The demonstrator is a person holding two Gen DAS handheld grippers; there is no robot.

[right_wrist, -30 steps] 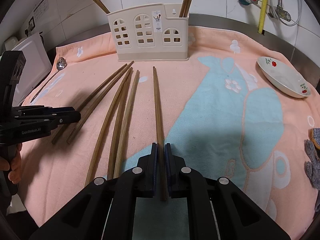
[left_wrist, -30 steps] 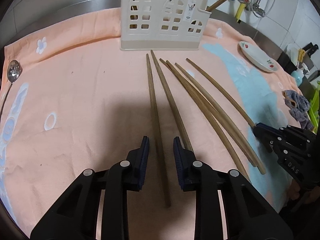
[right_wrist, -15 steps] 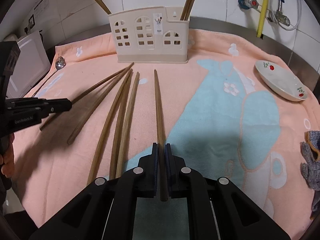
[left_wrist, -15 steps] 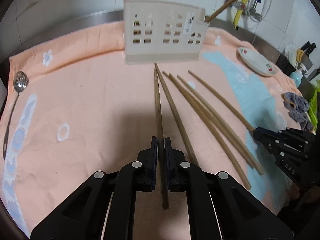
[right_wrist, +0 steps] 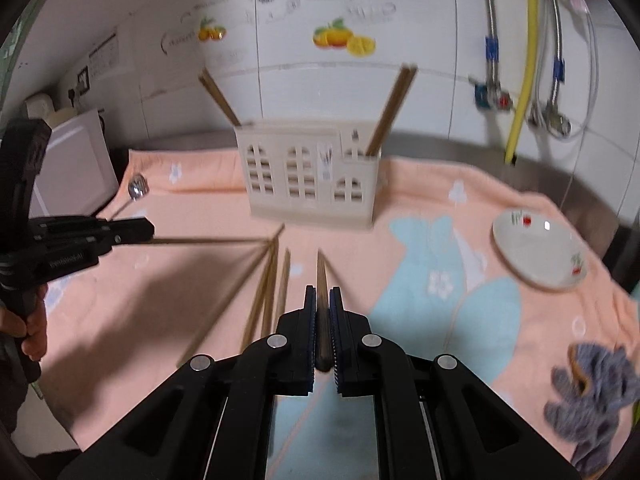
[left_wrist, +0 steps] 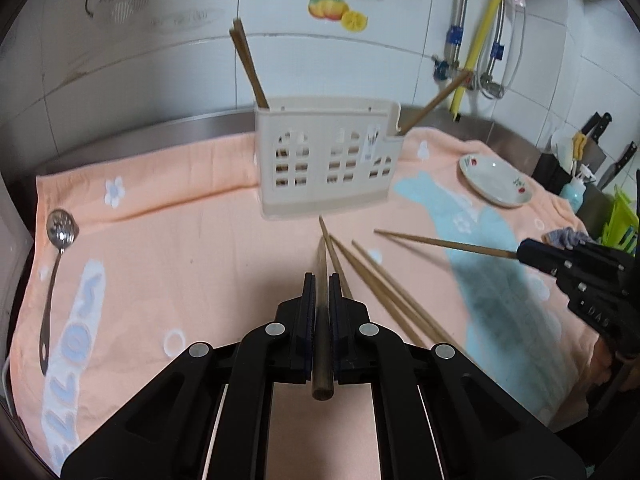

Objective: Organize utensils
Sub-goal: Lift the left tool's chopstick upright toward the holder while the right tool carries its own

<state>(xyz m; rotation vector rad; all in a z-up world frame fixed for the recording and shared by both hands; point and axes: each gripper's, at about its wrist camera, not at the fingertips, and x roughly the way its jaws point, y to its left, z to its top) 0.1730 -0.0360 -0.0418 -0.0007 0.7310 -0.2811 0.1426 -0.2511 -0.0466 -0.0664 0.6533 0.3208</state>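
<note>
My left gripper (left_wrist: 321, 280) is shut on a long wooden chopstick (left_wrist: 321, 264) and holds it lifted, tip toward the cream utensil holder (left_wrist: 326, 164). My right gripper (right_wrist: 322, 294) is shut on another chopstick (right_wrist: 320, 272), also raised off the towel; that chopstick shows in the left wrist view (left_wrist: 444, 243) too. Three chopsticks (left_wrist: 372, 276) still lie on the orange towel (left_wrist: 180, 248) between the grippers. The holder (right_wrist: 308, 176) has chopsticks standing at both its ends.
A slotted metal spoon (left_wrist: 56, 264) lies at the towel's left edge. A white plate (left_wrist: 496, 180) sits at the right, a grey cloth (right_wrist: 592, 392) near the front right. Knives and bottles stand beyond the plate. Tiled wall and pipes are behind the holder.
My left gripper closed on a chopstick and lifted it. My right gripper raised its chopstick too. Both views now tilt up toward the holder and wall.
</note>
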